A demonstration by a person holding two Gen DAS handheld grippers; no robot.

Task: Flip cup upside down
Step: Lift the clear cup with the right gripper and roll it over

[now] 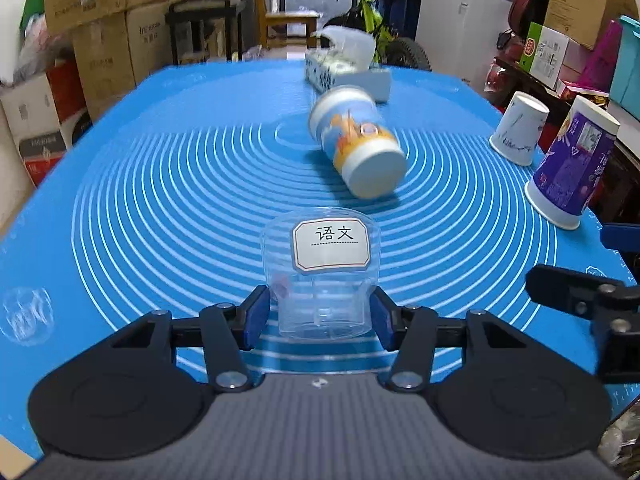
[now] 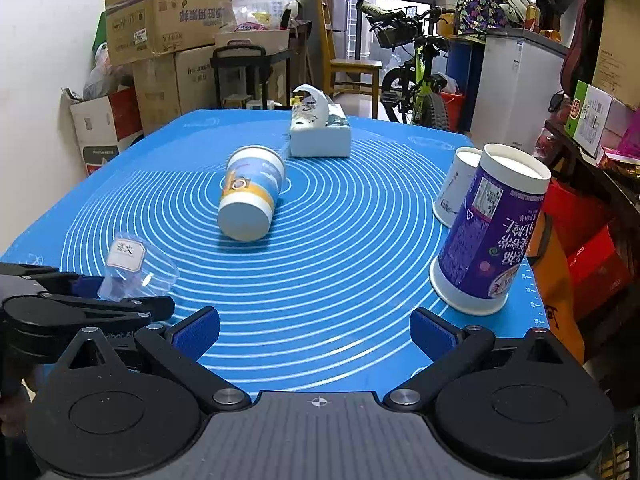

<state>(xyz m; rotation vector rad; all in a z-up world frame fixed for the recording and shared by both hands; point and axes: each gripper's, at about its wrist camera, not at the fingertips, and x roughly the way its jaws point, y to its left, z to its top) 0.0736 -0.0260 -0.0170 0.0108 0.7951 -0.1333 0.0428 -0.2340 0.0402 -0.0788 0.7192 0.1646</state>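
A clear plastic cup [image 1: 320,276] with a white label sits between the blue pads of my left gripper [image 1: 320,314], which is shut on its narrow base; the wide mouth points away from the camera. In the right wrist view the same cup [image 2: 134,270] is held tilted above the blue mat at the left, in the left gripper [image 2: 100,292]. My right gripper [image 2: 316,332] is open and empty over the near edge of the mat. A blue and orange paper cup [image 1: 358,144] [image 2: 250,198] lies on its side mid-mat.
A purple paper cup [image 2: 488,236] [image 1: 572,168] and a white paper cup [image 2: 456,188] [image 1: 520,128] stand upside down at the mat's right edge. A tissue box [image 2: 320,136] [image 1: 348,72] sits at the far side. Boxes, a bicycle and furniture surround the blue mat [image 2: 320,264].
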